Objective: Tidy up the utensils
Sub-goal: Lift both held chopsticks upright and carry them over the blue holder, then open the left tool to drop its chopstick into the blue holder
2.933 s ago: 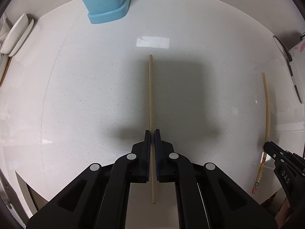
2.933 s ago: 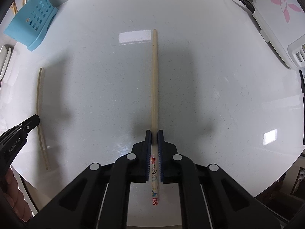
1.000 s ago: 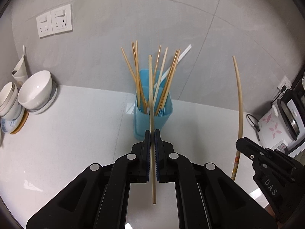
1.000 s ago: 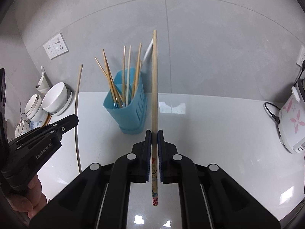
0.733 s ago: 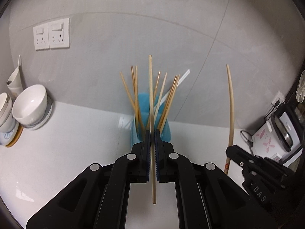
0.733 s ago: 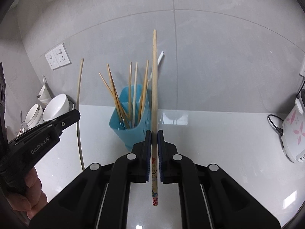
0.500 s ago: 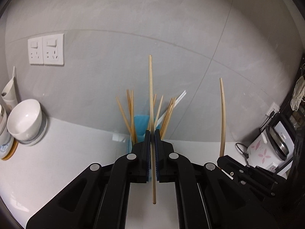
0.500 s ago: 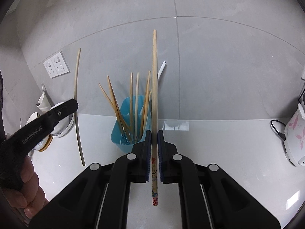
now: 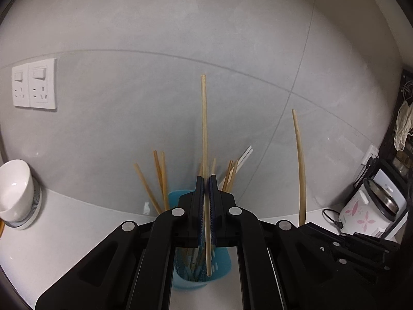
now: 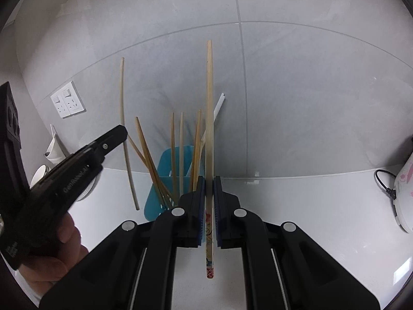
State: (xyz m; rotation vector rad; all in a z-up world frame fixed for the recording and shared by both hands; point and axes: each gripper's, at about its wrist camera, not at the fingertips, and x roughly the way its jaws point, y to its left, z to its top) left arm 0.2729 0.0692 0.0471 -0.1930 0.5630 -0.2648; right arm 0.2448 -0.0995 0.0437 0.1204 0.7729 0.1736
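Observation:
My left gripper (image 9: 205, 180) is shut on a plain wooden chopstick (image 9: 204, 129) held upright, its lower end just above the blue utensil holder (image 9: 222, 263), which holds several chopsticks. My right gripper (image 10: 209, 180) is shut on a thicker chopstick (image 10: 209, 103) with a painted lower end, also upright, in front of the blue holder (image 10: 167, 162). The left gripper (image 10: 113, 137) and its chopstick (image 10: 122, 108) show at the left of the right wrist view. The right gripper's chopstick (image 9: 299, 160) shows at the right of the left wrist view.
White bowls (image 9: 15, 191) stand on the counter at the left. A rice cooker (image 9: 369, 211) with a black cord stands at the right. Wall sockets (image 9: 34, 86) are on the grey tiled wall behind. The white counter (image 10: 309, 201) lies below.
Both grippers lifted their chopsticks off the counter, turned them upright and moved toward the blue holder. Over the last second they came closer to it and higher.

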